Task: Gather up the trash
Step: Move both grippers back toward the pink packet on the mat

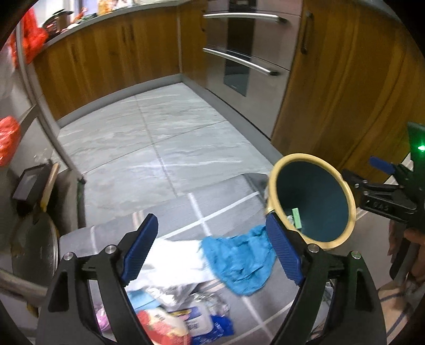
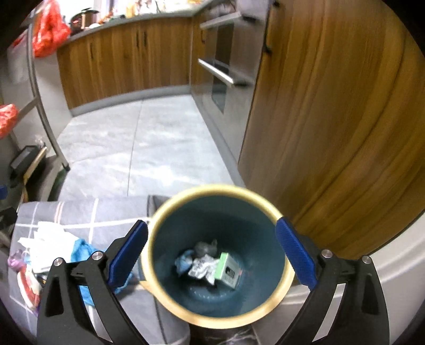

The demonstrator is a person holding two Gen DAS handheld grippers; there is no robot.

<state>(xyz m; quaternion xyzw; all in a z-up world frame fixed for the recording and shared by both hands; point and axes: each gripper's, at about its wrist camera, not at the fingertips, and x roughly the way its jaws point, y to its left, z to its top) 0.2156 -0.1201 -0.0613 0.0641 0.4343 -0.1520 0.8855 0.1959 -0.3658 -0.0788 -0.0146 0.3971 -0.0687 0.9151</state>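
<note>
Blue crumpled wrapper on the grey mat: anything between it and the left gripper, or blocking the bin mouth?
Nothing visible. The blue wrapper lies uncovered between the open left gripper fingers; the bin mouth is uncovered.

Kitchen corner with wood cabinets and a grey tiled floor

Warm wooden cabinets [image 1: 106, 61] run under a grey countertop [image 1: 111, 14]; a stainless built-in oven [image 1: 247, 53] with bar handles stands beside a tall wooden door [image 2: 332, 106]. Pale marbled floor tiles [image 1: 164, 138] meet a grey plinth.
</note>
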